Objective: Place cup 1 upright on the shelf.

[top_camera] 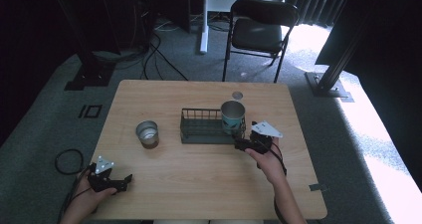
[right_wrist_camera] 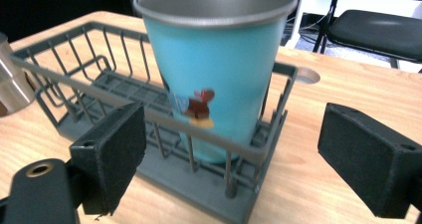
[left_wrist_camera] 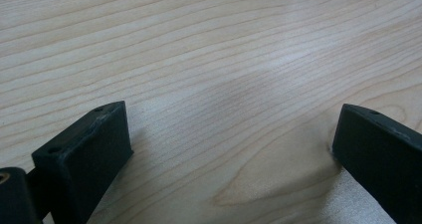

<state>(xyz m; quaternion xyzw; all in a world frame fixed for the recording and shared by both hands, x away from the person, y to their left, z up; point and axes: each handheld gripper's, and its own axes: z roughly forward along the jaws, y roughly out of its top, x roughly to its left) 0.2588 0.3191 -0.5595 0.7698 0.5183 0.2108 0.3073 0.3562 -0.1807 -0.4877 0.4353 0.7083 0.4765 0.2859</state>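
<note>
- At twelve o'clock from the right tongs [right_wrist_camera: 231, 154], spread and empty, stood the blue cup [right_wrist_camera: 219, 69], upright inside the wire rack [right_wrist_camera: 74, 74].
- Left tongs [left_wrist_camera: 229, 149], also spread, rested far off on the table [left_wrist_camera: 209, 45].

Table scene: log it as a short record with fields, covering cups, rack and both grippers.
blue cup: upright inside the wire rack, at its right end
silver cup: upright on the table, left of the rack
right gripper: open, facing the blue cup, beside the rack
left gripper: open, over bare table near its front left corner
</note>
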